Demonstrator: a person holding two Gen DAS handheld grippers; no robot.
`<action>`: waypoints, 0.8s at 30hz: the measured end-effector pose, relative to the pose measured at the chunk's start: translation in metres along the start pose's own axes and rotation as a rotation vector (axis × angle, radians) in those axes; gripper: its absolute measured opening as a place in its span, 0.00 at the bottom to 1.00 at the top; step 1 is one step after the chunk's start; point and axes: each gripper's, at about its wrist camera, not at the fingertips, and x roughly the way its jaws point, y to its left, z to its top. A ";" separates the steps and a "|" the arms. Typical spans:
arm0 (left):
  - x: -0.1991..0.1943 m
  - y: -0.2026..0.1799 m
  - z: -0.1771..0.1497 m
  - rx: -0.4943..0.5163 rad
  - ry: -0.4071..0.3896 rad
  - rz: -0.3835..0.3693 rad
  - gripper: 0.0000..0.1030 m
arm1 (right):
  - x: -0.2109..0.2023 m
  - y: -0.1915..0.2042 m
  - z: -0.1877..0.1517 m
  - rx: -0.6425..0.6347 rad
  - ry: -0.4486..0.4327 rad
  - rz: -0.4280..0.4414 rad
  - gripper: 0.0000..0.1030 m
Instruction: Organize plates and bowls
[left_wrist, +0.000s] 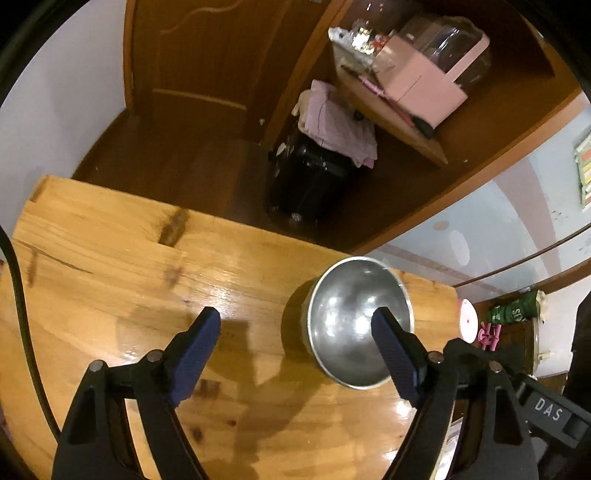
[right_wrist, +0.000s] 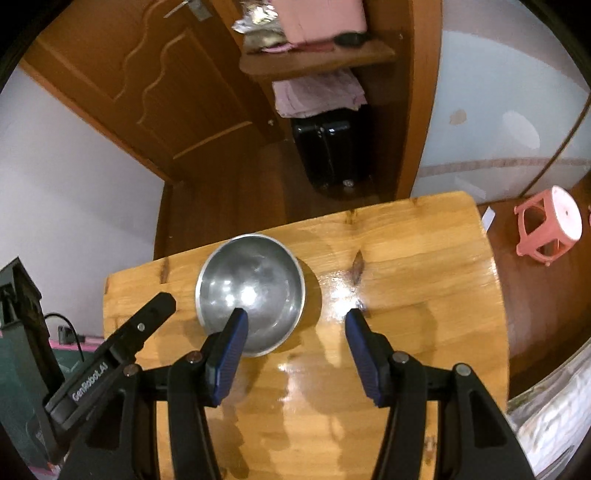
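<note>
The steel bowl (right_wrist: 250, 293) stands upright on the glossy wooden table (right_wrist: 406, 266) near its far edge (a pink stool (right_wrist: 548, 225) behind). Both tongs, left gripper (left_wrist: 297, 325) and right gripper (right_wrist: 295, 325), gape wide, seemingly above it.

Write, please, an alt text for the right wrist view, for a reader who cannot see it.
An empty metal bowl stands on a wooden table, just ahead of the open right gripper. The left gripper enters at the left; a pink stool stands on the floor beyond.
</note>
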 end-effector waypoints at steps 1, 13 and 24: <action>0.009 0.002 0.000 -0.001 0.009 0.003 0.77 | 0.008 -0.003 0.001 0.017 0.007 0.003 0.53; 0.051 -0.004 0.006 0.037 0.078 -0.041 0.48 | 0.061 -0.011 0.007 0.042 0.050 -0.013 0.31; 0.060 -0.013 0.003 0.082 0.113 0.003 0.06 | 0.071 -0.001 -0.002 0.016 0.078 0.016 0.08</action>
